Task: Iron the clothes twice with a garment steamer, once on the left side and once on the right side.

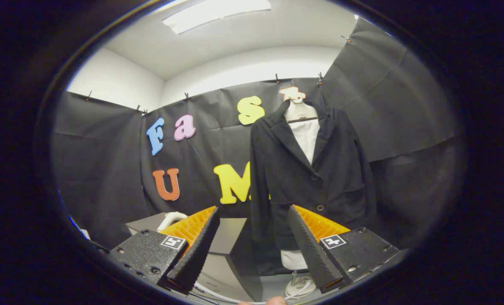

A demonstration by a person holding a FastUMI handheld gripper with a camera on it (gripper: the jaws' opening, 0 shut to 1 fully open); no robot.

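Observation:
A black jacket (307,178) hangs on a white mannequin torso (305,131) beyond my fingers, its front buttoned and its left sleeve hanging just ahead of the gap. My gripper (252,209) is open, with nothing between its fingers. A white rounded handle-like part (171,218), possibly the garment steamer, peeks out behind my left finger (199,245) on a grey surface; I cannot tell for sure what it is.
A grey table or box (226,239) lies low ahead between the fingers. The mannequin's white stand base (298,288) rests on the floor below the jacket. A thin white cord (218,294) runs along the bottom near a fingertip of a hand (275,300).

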